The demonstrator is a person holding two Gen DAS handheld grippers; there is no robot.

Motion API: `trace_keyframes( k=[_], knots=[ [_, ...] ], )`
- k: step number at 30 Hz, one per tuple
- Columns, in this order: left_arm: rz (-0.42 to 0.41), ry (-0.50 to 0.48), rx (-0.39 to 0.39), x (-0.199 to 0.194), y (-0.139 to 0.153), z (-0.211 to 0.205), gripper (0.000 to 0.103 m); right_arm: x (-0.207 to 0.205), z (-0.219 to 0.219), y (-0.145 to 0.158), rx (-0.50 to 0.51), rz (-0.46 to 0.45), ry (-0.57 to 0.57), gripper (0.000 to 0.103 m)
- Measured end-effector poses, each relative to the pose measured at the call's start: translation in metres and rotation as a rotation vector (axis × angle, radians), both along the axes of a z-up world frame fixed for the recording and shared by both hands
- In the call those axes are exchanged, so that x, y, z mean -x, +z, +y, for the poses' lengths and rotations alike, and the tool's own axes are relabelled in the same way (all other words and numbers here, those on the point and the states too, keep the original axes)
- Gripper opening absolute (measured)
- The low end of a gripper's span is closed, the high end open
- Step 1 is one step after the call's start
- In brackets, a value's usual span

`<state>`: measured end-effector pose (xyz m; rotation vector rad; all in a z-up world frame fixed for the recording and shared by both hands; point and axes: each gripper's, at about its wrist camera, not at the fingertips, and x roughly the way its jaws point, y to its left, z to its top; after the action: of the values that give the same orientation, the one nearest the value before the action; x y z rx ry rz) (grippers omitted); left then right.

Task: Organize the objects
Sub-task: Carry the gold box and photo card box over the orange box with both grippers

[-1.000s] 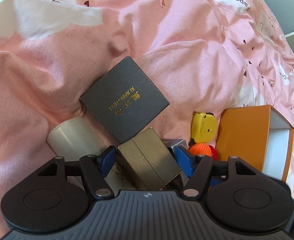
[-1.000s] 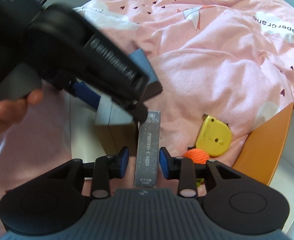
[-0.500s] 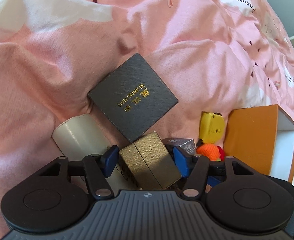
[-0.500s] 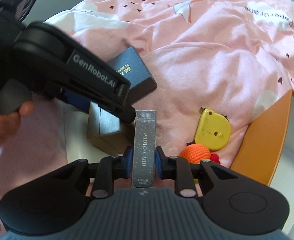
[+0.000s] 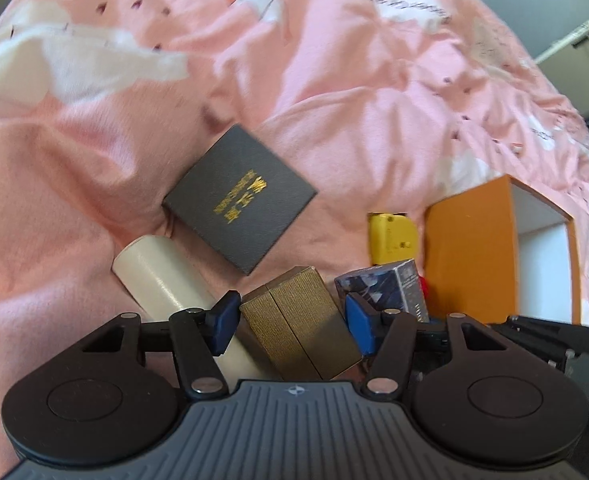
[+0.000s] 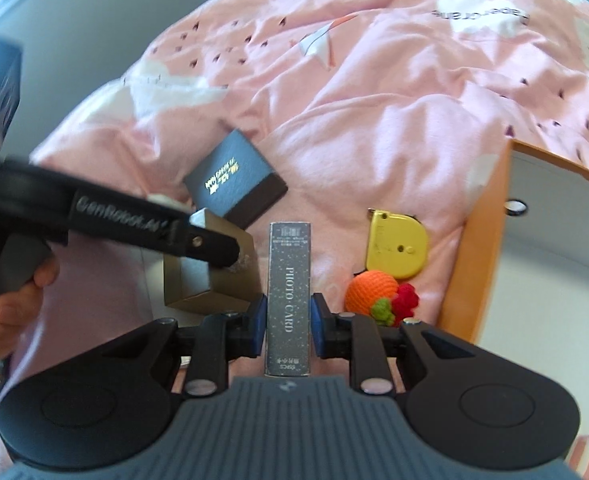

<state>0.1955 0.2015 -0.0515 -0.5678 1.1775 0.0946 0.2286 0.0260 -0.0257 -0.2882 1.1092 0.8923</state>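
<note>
**Two boxes gripped over the pink bedspread**

The left gripper point(image 5: 292, 322) has its blue pads closed against the sides of a gold box point(image 5: 300, 328), which sits tilted between them. Just left of it lies a cream cylinder point(image 5: 162, 280), and beyond that a dark grey square box point(image 5: 240, 198) with gold lettering rests flat on the pink bedspread point(image 5: 334, 80).

The right gripper point(image 6: 285, 322) is clamped on a slim grey box point(image 6: 289, 296) (its side reads "PHOTO CARD"), which stands lengthwise between the pads. To its right, close together, are a yellow tape measure point(image 6: 398, 246) and an orange crocheted toy point(image 6: 372, 292) with red and green bits. An orange box point(image 6: 478, 256) with a white inside stands open at the right edge, just beside both.
</note>
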Motion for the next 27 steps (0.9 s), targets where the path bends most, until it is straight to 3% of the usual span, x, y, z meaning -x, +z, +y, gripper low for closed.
trace_keyframes(
  k=[9,14,17,22,27],
  knots=[
    [-0.125,-0.067,-0.012,0.012,0.05,-0.021,0.065,0.007,-0.048,0.055,-0.156,-0.033,-0.083,0.024],
    [-0.244,-0.146,-0.001,0.015,0.091,-0.047,0.065,0.006,-0.095,0.094,-0.222,-0.124,-0.165,0.024],
    [-0.293,-0.205,0.03,0.007,0.107,-0.069,0.065,0.0,-0.122,0.105,-0.213,-0.182,-0.226,0.024],
    [-0.324,-0.296,0.039,-0.016,0.108,-0.116,0.065,-0.027,-0.159,0.092,-0.117,-0.218,-0.337,0.024],
    [-0.282,-0.388,0.057,-0.043,0.084,-0.164,0.065,-0.053,-0.186,0.053,0.001,-0.214,-0.396,0.024]
  ],
)
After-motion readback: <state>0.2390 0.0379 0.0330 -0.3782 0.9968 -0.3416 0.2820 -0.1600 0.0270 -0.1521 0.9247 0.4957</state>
